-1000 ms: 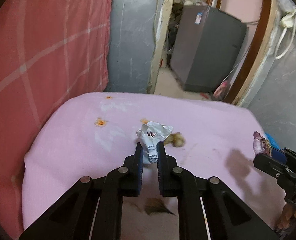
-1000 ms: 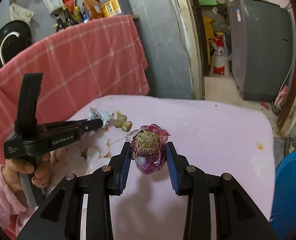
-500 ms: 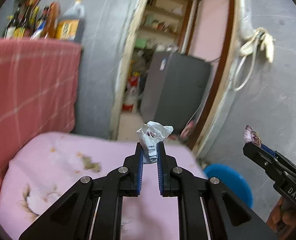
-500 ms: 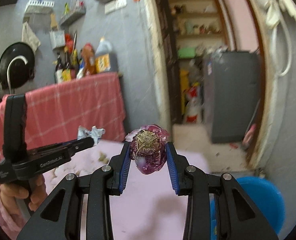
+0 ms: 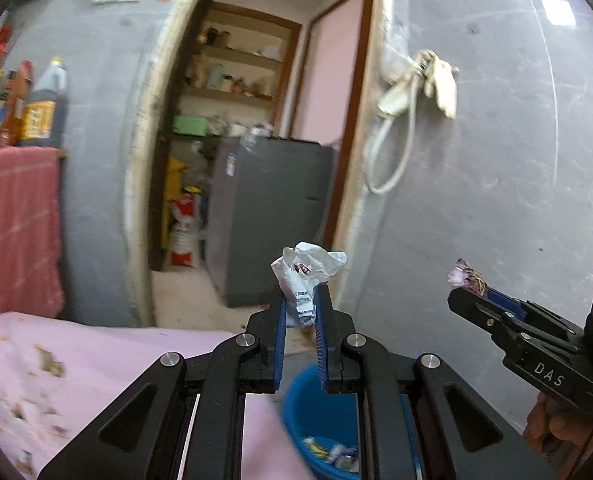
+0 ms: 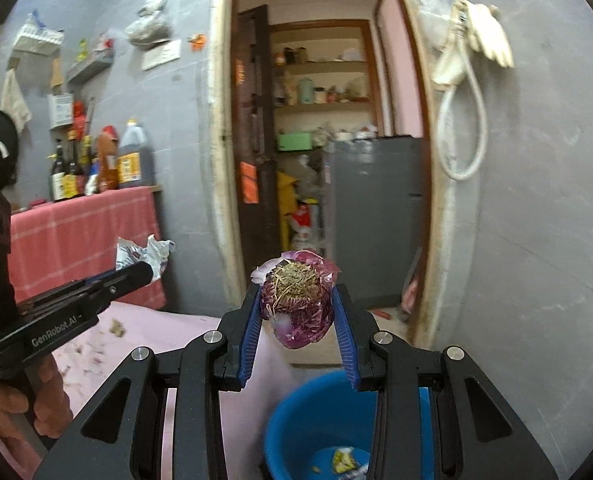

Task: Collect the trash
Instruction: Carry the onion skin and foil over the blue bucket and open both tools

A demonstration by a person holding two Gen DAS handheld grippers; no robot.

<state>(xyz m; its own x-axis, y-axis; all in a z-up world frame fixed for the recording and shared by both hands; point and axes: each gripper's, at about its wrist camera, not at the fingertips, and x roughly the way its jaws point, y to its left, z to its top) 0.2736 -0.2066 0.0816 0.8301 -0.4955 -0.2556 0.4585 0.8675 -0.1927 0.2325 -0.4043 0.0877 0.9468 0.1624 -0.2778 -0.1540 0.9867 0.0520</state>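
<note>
Clamping a crumpled white wrapper [image 5: 304, 280] between its blue pads, the left hand-held gripper [image 5: 299, 312] is holding it in the air, jaws drawn almost together on the thin paper. The wrapper is sticking up above the fingertips, printed with small text and a red label. Below and just beyond the fingers a blue bucket [image 5: 316, 408] is standing on the floor beside the pink-covered bench [image 5: 96, 364], with a few scraps lying in its bottom.

The right hand-held gripper [image 6: 296, 312] is gripping a purple onion piece [image 6: 296, 300], root end with dry fibres facing the camera, both pads pressing on its sides with the jaws partly apart. It too is hanging in the air, with the bucket [image 6: 296, 428] showing low beneath it. In the left view this gripper [image 5: 466, 292] is showing at the right edge, a person's hand [image 5: 552, 428] wrapping its handle.

Crumbs and peel bits are lying scattered on the pink cover. Behind, a doorway is opening onto a grey cabinet [image 5: 272, 216] and shelves, and bottles [image 6: 96, 164] are standing above a red checked cloth [image 6: 76, 236].
</note>
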